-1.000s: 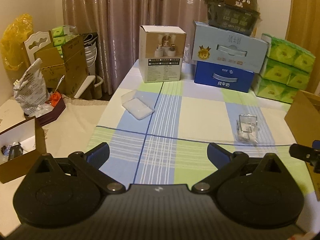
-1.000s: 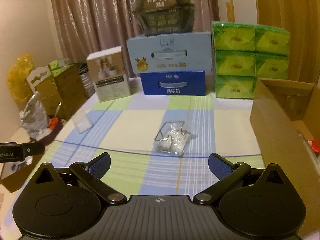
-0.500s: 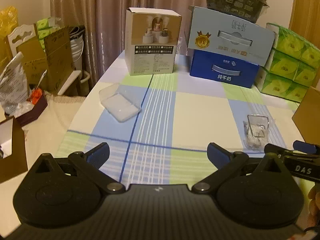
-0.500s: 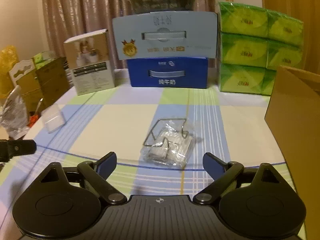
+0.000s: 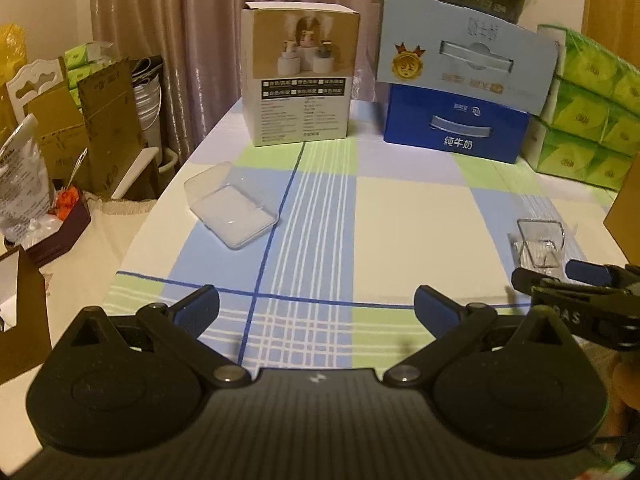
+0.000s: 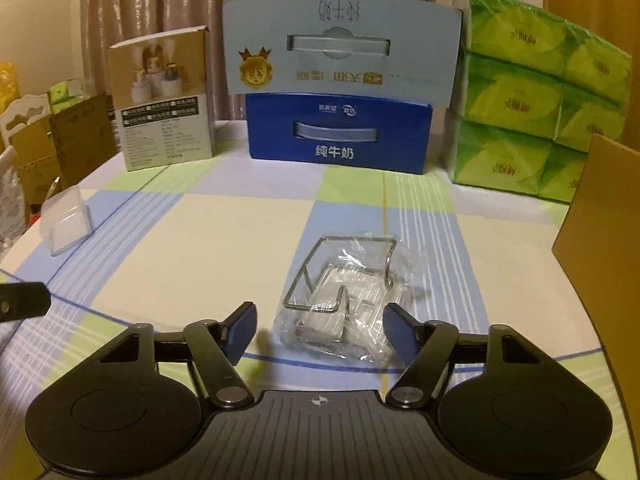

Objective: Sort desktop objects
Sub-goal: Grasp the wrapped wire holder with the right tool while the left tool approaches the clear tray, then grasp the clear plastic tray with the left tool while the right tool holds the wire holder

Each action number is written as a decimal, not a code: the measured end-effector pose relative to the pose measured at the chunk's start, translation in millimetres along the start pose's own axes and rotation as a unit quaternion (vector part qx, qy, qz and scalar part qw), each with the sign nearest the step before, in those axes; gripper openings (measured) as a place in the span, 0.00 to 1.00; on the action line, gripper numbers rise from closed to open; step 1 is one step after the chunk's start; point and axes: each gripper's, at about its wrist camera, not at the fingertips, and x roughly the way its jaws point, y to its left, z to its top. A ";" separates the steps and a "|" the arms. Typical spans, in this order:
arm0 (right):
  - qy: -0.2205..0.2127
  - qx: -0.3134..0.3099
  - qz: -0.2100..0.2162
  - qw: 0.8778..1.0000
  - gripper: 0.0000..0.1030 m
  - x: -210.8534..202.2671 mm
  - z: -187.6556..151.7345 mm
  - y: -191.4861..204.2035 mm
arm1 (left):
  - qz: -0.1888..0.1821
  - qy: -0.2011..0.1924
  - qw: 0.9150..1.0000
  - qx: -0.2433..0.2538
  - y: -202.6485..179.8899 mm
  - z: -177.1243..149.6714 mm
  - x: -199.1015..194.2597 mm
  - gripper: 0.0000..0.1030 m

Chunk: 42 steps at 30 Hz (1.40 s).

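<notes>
A wire rack sealed in a clear plastic bag (image 6: 344, 292) lies on the checked tablecloth (image 6: 224, 240). My right gripper (image 6: 320, 330) is low over the cloth with its jaws closing on either side of the bag's near end. The left pad stands clear of the bag and the right pad is at its edge. In the left wrist view the same bag (image 5: 538, 246) lies just beyond the right gripper (image 5: 554, 274). My left gripper (image 5: 318, 306) is open with only cloth between its fingers. A clear plastic box (image 5: 230, 210) lies ahead of it to the left.
A white product box (image 5: 300, 80), two stacked milk cartons (image 6: 340, 132) and green tissue packs (image 6: 536, 120) line the table's far edge. A brown cardboard box (image 6: 600, 220) stands at the right. Off the table's left edge sit cardboard boxes and bags (image 5: 60, 140).
Both grippers have moved forward and down toward the table. The right gripper's fingers have come closer together around the bagged wire rack. The left gripper's fingers stay wide.
</notes>
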 end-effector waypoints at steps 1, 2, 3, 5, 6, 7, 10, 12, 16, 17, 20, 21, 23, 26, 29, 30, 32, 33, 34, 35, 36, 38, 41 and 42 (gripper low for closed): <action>-0.001 0.002 -0.002 1.000 0.63 1.7 0.2 0.8 | 0.001 -0.001 1.000 0.002 -0.8 0.1 1.1 0.99; -0.003 0.003 -0.001 1.000 0.61 2.7 0.3 1.8 | 0.001 -0.003 1.000 0.003 -1.4 0.5 2.5 0.99; -0.004 0.000 -0.001 1.000 0.58 3.3 0.6 3.2 | 0.001 -0.005 1.000 0.002 -1.5 0.6 3.7 0.99; -0.004 -0.009 -0.008 1.000 0.54 6.2 0.8 5.9 | 0.001 -0.005 1.000 -0.005 0.3 1.2 7.4 0.99; -0.001 -0.007 -0.009 1.000 0.52 8.0 1.2 6.1 | -0.001 -0.001 1.000 -0.008 1.1 1.2 8.7 0.99; -0.001 -0.004 -0.011 1.000 0.51 9.0 1.3 5.8 | -0.002 0.002 1.000 -0.009 1.7 1.0 10.1 0.99; -0.001 -0.014 -0.023 1.000 0.45 10.9 1.2 8.1 | 0.000 0.005 1.000 -0.005 2.2 -0.5 11.3 0.99; -0.002 -0.020 -0.026 0.999 0.37 10.7 0.4 9.2 | -0.001 0.005 1.000 -0.003 2.5 -1.0 11.2 0.99; -0.006 -0.032 -0.025 0.999 0.29 9.4 -0.5 10.8 | -0.003 0.002 1.000 -0.003 4.8 -0.1 11.3 0.99; -0.006 -0.034 -0.022 0.999 0.28 9.2 0.1 10.9 | -0.005 0.001 1.000 -0.006 6.7 0.4 11.9 0.99; -0.008 -0.042 -0.007 0.999 0.27 10.6 3.0 12.0 | -0.007 0.002 1.000 -0.020 15.6 2.0 15.0 0.99; -0.008 -0.043 -0.003 0.999 0.27 12.1 4.2 12.5 | -0.006 0.000 1.000 -0.026 19.0 3.0 15.4 0.99; -0.009 -0.044 0.008 0.999 0.27 16.1 7.3 14.5 | 0.002 -0.001 0.999 -0.036 25.5 5.4 17.8 0.99; -0.010 -0.040 0.032 0.999 0.27 22.7 14.3 18.9 | 0.002 -0.003 0.998 -0.056 36.4 8.1 22.8 0.99; -0.013 -0.050 0.062 0.997 0.27 29.4 20.6 27.2 | 0.008 -0.003 0.998 -0.064 44.9 11.4 29.3 0.99; -0.015 -0.056 0.071 0.996 0.27 31.7 22.2 30.4 | 0.009 -0.005 0.998 -0.065 47.1 13.2 31.8 0.99; -0.016 -0.069 0.086 0.994 0.27 36.8 25.4 37.9 | 0.013 -0.008 0.998 -0.063 51.1 17.6 37.3 0.99; -0.017 -0.072 0.096 0.993 0.27 39.1 26.7 40.8 | 0.015 -0.010 0.998 -0.063 52.6 19.9 40.1 0.99; -0.018 -0.076 0.107 0.991 0.27 41.5 28.5 43.8 | 0.017 -0.011 0.998 -0.065 54.7 22.6 43.2 0.99; -0.020 -0.080 0.118 0.990 0.27 43.6 29.9 46.9 | 0.019 -0.012 0.998 -0.066 56.3 24.8 45.6 0.99; -0.021 -0.082 0.129 0.988 0.26 45.8 31.1 49.4 | 0.022 -0.014 0.997 -0.066 57.2 27.0 48.1 0.99; -0.023 -0.084 0.143 0.986 0.27 50.9 34.1 53.8 | 0.027 -0.018 0.997 -0.064 57.8 31.3 53.4 0.99; -0.023 -0.088 0.153 0.984 0.27 58.8 39.6 59.1 | 0.032 -0.017 0.998 -0.051 55.9 35.6 63.6 0.99; -0.023 -0.089 0.158 0.983 0.26 60.6 41.1 60.3 | 0.033 -0.016 0.998 -0.050 55.8 36.6 67.2 0.98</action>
